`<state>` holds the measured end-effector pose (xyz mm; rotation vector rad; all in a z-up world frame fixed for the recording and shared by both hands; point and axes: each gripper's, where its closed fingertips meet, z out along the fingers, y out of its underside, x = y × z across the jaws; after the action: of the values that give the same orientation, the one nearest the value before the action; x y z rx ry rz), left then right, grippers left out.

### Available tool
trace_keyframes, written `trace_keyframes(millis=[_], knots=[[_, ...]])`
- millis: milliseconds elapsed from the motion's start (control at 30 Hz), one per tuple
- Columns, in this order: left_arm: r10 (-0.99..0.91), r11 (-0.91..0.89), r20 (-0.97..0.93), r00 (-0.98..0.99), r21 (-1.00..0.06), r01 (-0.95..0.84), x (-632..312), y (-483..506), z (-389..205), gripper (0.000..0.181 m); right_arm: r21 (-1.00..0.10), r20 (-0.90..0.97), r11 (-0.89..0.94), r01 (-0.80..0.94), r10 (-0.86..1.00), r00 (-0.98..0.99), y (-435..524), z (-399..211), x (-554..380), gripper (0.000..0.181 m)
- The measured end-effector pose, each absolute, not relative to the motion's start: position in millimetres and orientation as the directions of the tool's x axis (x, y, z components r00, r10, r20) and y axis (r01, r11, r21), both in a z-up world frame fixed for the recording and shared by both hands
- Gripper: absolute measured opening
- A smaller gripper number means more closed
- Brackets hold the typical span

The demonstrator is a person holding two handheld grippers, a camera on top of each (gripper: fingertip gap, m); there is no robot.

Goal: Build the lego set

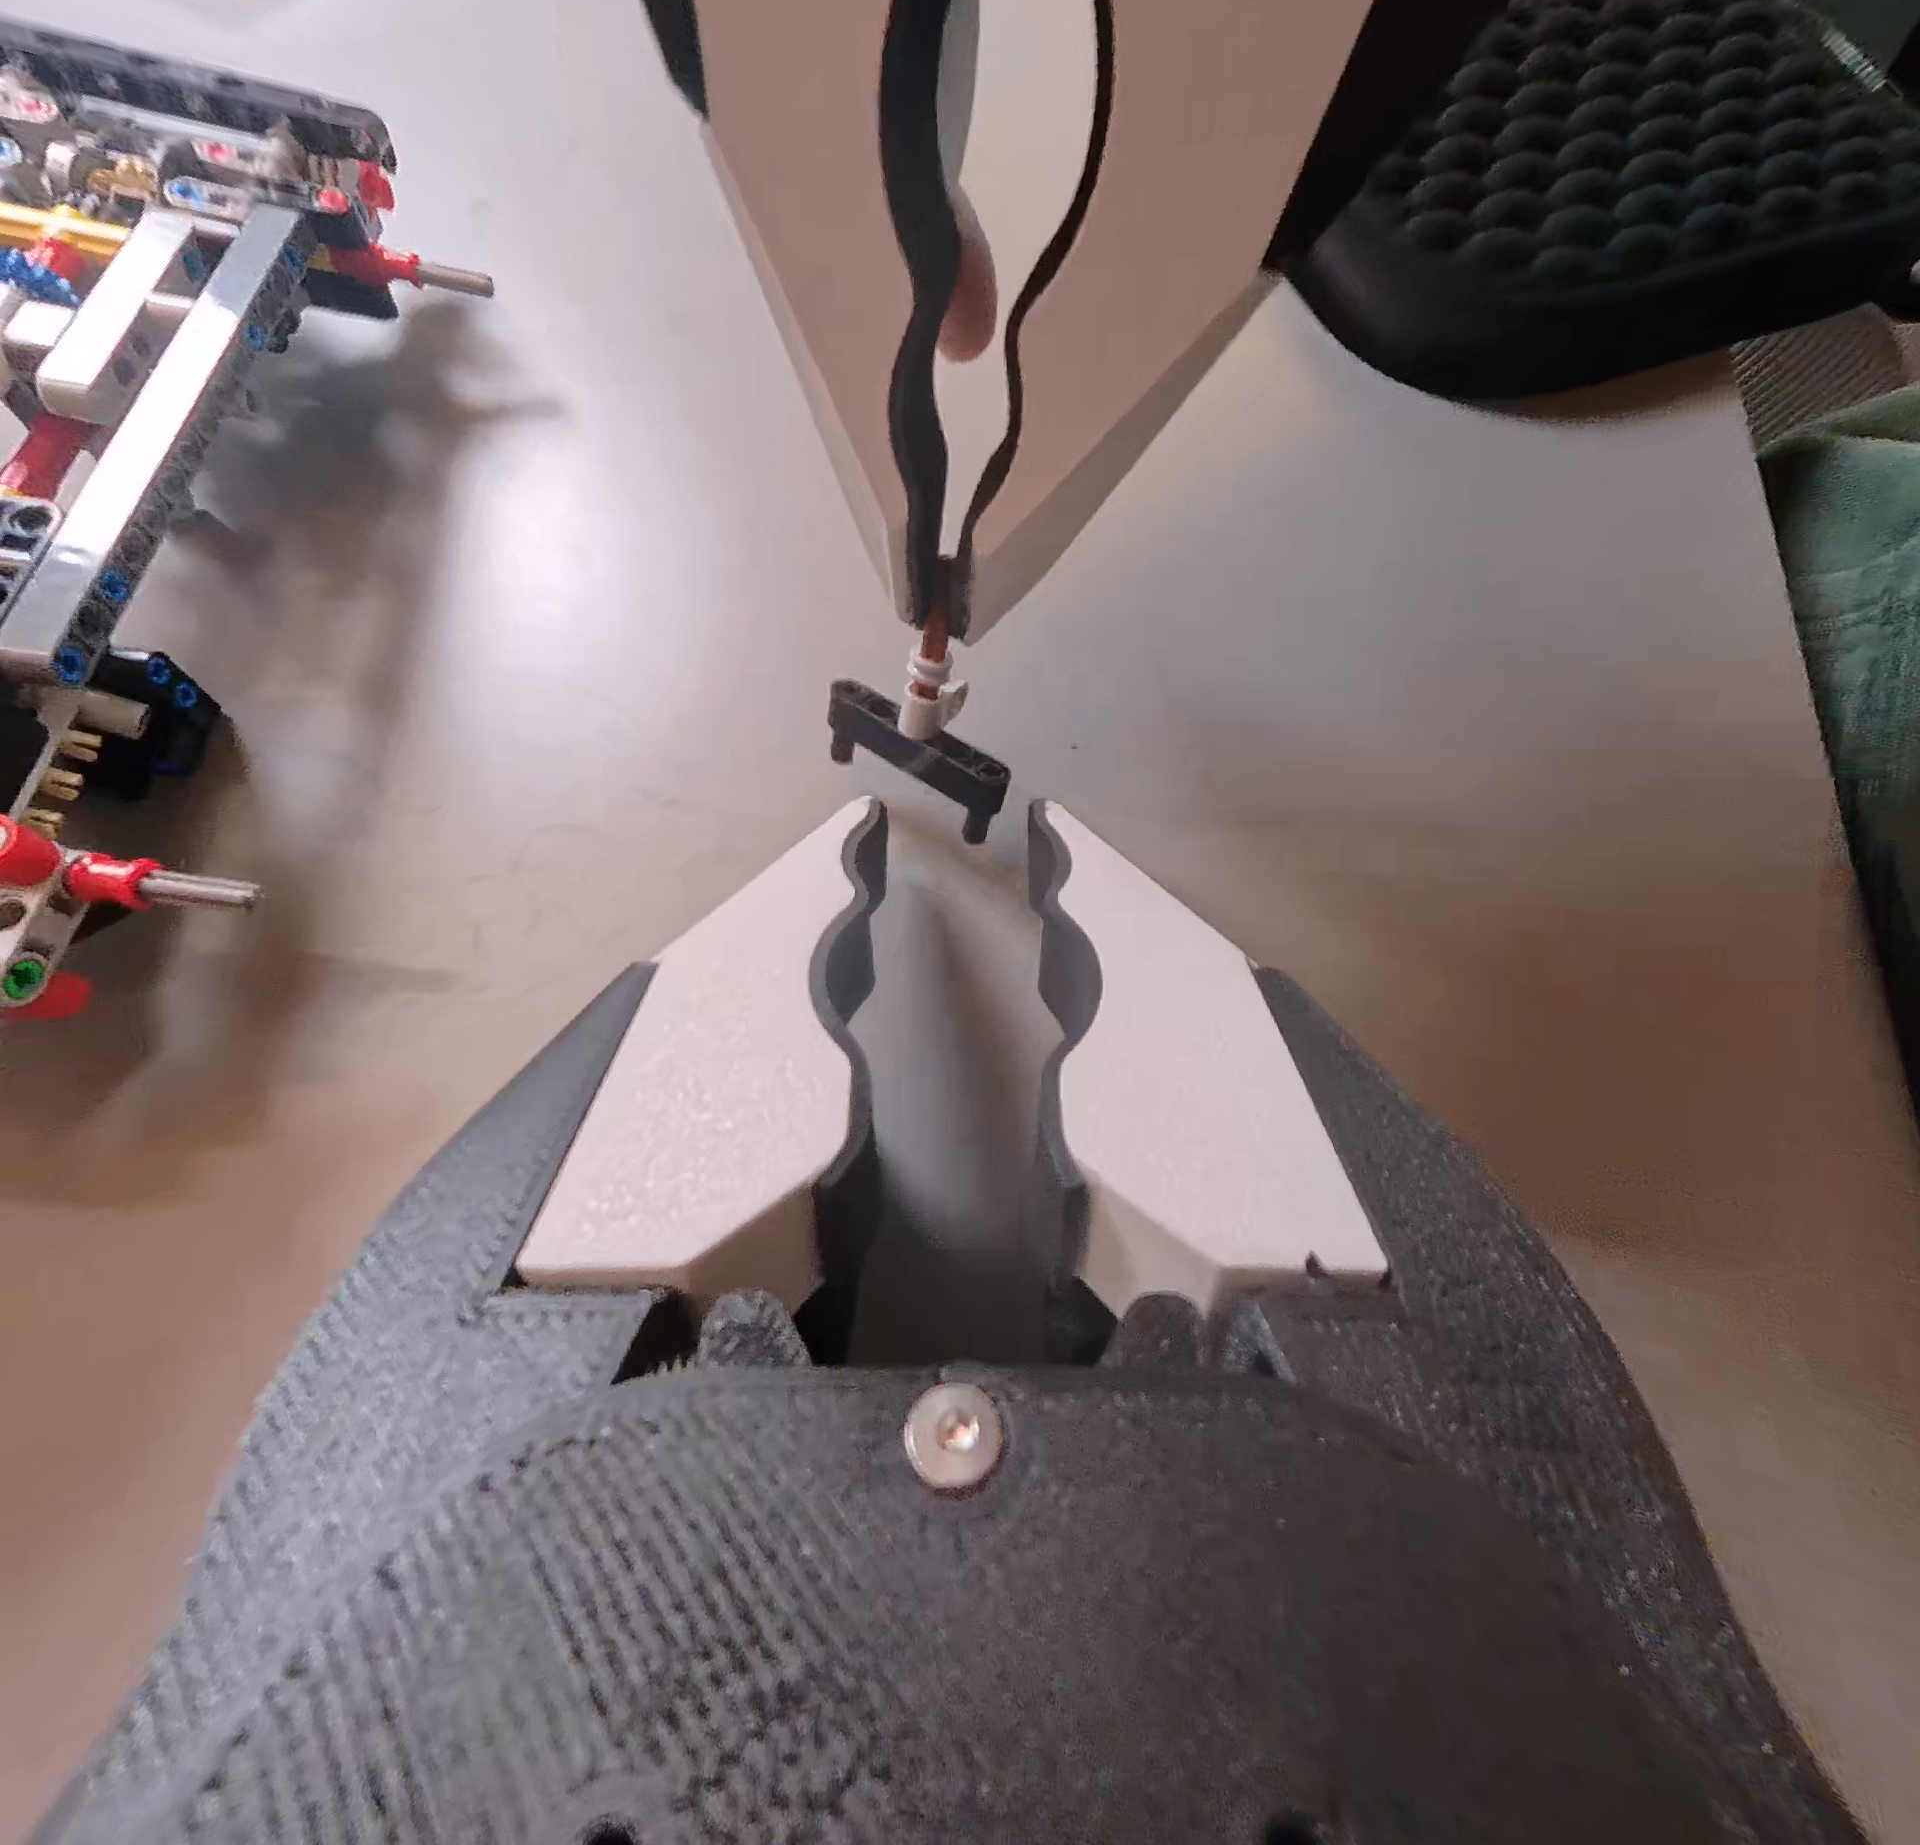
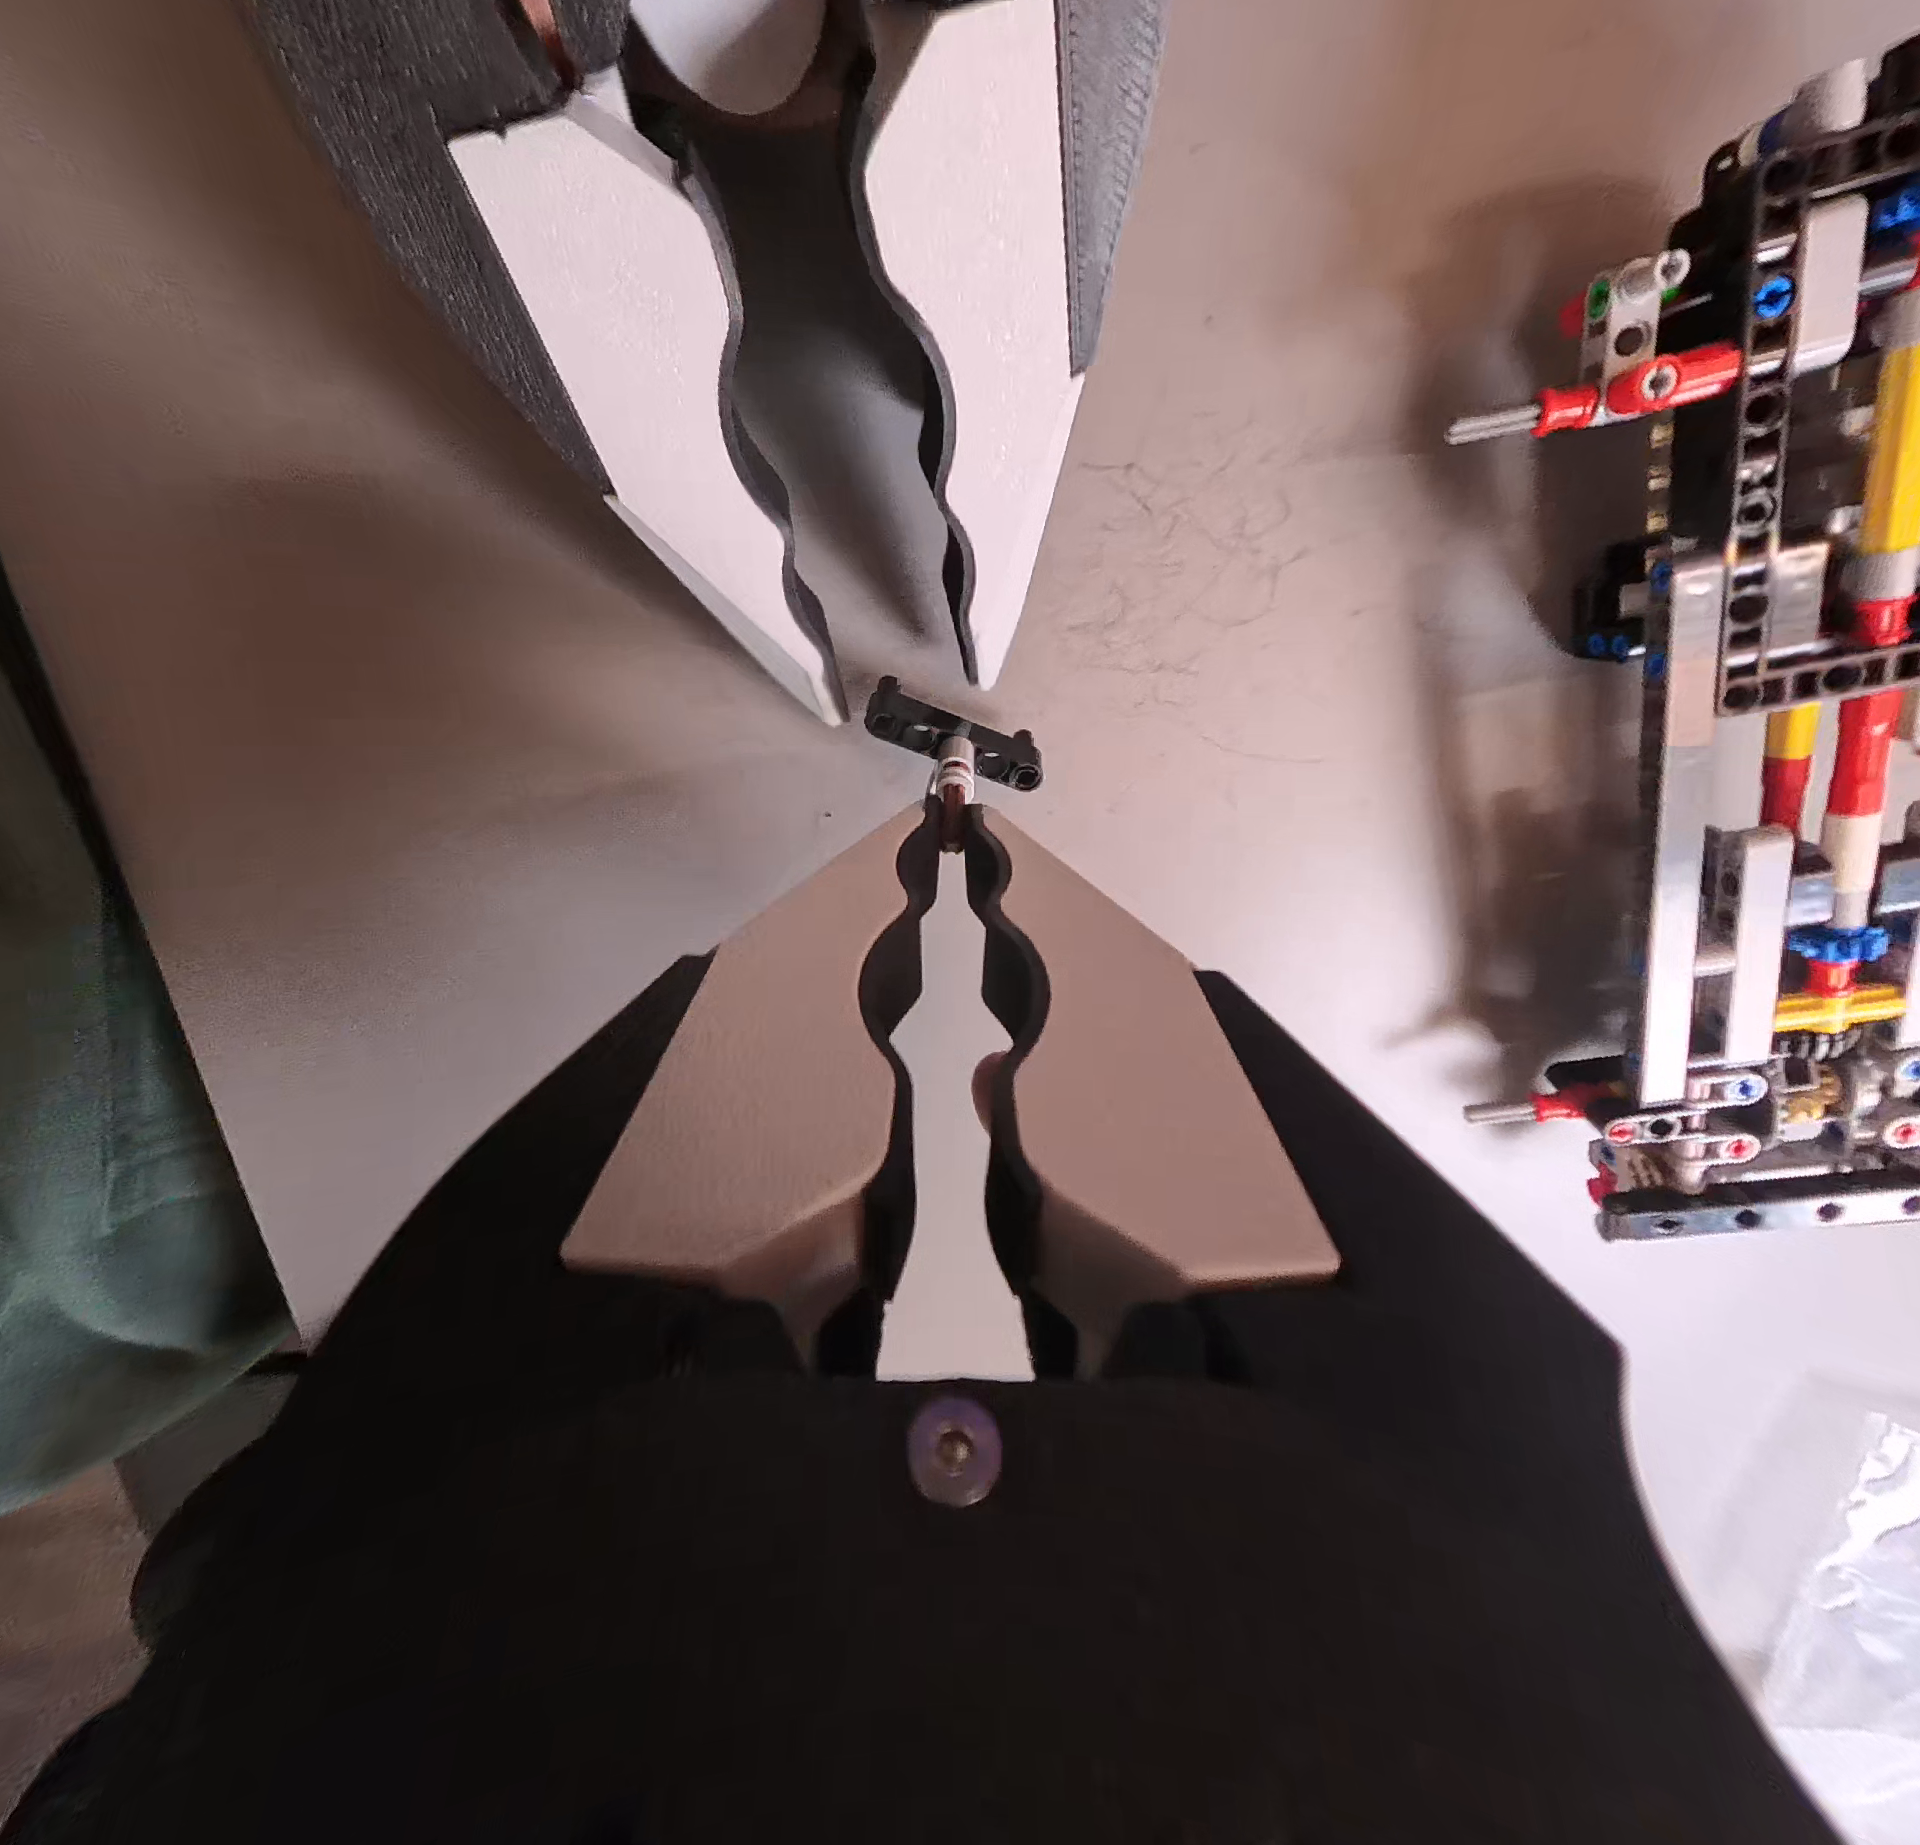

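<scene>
Spread left gripper faces right gripper pinching brown axle with black beam.

Left gripper at frame centre, fingers parted; right gripper opposite, tips pinched together, nose to nose.

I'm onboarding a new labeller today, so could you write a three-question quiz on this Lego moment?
1. True or false: the left tool is clamped on the black beam.
2. What does the right tool pinch? A) a reddish-brown axle B) a yellow gear C) the table
3. Fill in: the partly built model rests on the ___.

Key: 1 false, its fingers stand apart, just short of the beam. 2 A. 3 table.
</scene>
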<state>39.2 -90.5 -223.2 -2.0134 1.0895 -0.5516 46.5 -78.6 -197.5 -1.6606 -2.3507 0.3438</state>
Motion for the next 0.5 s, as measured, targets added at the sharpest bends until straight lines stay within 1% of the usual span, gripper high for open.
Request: trace_keyframes(millis=[33,133,233,500], knots=[[-0.845,-0.329,0.018,0.535,-0.806,-0.492,40.8,-90.7,-218.9,0.026,-0.317,0.058,0.336,0.887,0.940,-0.335,-79.3,-195.7,44.9,0.000],[-0.846,-0.297,0.028,0.532,-0.853,-0.428,42.1,-88.3,-203.2,0.019,-0.286,0.057,0.372,0.883,0.927,-0.371,-80.6,-193.7,43.0,0.001],[-0.846,-0.298,0.043,0.532,-0.865,-0.404,40.0,-86.9,-200.2,0.015,-0.283,0.046,0.392,0.875,0.917,-0.396,-83.5,-194.4,42.1,0.000],[-0.872,-0.230,0.016,0.490,-0.896,-0.379,47.8,-88.3,-193.7,0.003,-0.261,0.053,0.450,0.854,0.890,-0.453,-89.8,-200.0,42.7,0.000]])
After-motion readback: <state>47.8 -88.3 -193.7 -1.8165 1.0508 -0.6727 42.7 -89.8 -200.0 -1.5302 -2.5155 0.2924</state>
